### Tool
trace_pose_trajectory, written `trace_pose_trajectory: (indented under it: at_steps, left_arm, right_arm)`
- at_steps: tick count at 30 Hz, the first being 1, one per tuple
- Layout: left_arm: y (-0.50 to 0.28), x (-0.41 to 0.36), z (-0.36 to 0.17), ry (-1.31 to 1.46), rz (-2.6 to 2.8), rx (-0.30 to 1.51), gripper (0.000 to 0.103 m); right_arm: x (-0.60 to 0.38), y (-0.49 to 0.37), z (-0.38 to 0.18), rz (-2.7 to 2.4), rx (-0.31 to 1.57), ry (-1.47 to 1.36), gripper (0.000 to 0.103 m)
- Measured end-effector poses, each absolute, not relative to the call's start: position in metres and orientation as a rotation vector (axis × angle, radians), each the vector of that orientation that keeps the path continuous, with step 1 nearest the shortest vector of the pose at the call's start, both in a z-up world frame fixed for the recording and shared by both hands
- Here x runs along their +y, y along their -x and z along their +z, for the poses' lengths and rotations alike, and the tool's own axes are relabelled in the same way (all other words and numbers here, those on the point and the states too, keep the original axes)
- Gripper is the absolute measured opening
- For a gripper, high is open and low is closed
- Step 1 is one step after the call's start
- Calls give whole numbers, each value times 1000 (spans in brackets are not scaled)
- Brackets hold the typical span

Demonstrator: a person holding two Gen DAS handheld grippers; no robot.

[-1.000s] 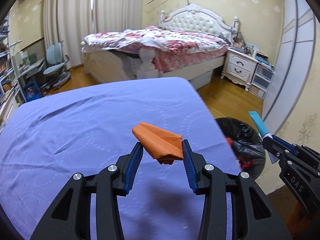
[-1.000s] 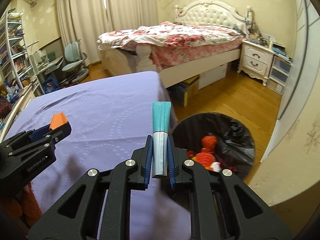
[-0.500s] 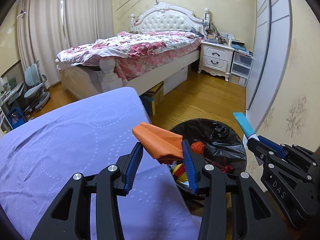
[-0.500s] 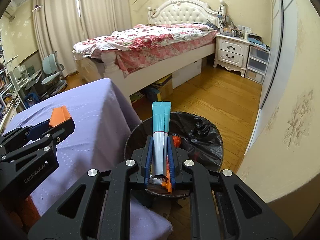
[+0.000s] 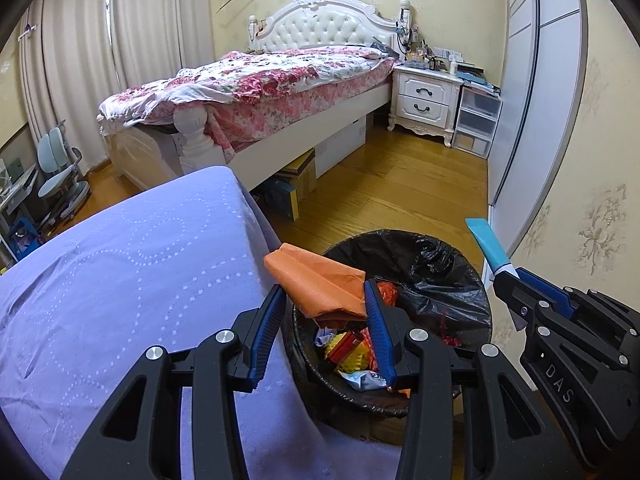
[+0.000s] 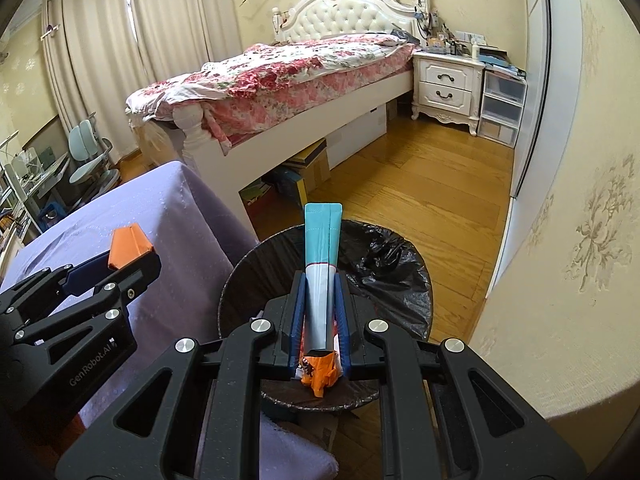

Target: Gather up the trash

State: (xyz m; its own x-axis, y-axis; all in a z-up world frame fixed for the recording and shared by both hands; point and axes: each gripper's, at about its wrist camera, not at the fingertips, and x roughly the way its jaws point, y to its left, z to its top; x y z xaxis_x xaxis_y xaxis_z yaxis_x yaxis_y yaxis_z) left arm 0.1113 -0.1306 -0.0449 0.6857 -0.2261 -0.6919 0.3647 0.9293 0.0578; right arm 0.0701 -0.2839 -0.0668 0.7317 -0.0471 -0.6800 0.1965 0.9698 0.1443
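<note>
My left gripper [image 5: 323, 292] is shut on a folded orange paper [image 5: 320, 284] and hangs over the near left rim of a round trash bin [image 5: 440, 264] lined with a black bag. Colourful wrappers lie inside the bin. My right gripper [image 6: 321, 282] is shut on a flat teal and white packet [image 6: 322, 240] that sticks up over the bin [image 6: 384, 264]. The two grippers are side by side: the right gripper [image 5: 504, 276] shows at the right edge of the left wrist view, and the left gripper [image 6: 132, 256] at the left of the right wrist view.
A table with a purple cloth [image 5: 120, 280] stands just left of the bin. Beyond is wooden floor [image 5: 400, 184], a bed [image 5: 260, 80] with boxes under it, a white nightstand [image 5: 426, 100] and plastic drawers [image 5: 476, 124]. A wall and sliding door [image 5: 540, 100] close the right side.
Both grippers have swung right, off the purple table and over the trash bin, and sunk a little. Each keeps its hold on the same item.
</note>
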Motion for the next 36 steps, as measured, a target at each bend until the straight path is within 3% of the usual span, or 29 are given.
trace_pose_trajectory:
  at_steps: [9, 10, 14, 15, 25, 32, 36]
  left_arm:
    - [-118, -137, -49, -215, -322, 758, 44]
    - [-118, -137, -49, -217, -320, 760, 46]
    - [-118, -136, -47, -213, -308, 748, 75]
    - [-117, -135, -46, -211, -301, 739, 76]
    - [-114, -124, -43, -207, -268, 745, 83]
    - [-104, -110, -34, -192, -255, 725, 86]
    - [-96, -100, -27, -185, -237, 710, 87]
  right_arm:
    - [-287, -77, -70, -138, 756, -230, 15]
    - [-288, -78, -71, -139, 759, -230, 15]
    - [-289, -79, -73, -147, 765, -240, 19]
    - [-289, -79, -73, -150, 765, -244, 21]
    - [-286, -75, -70, -202, 740, -223, 61]
    - [-283, -65, -60, -223, 726, -199, 78]
    - [-277, -58, -53, -234, 712, -179, 82]
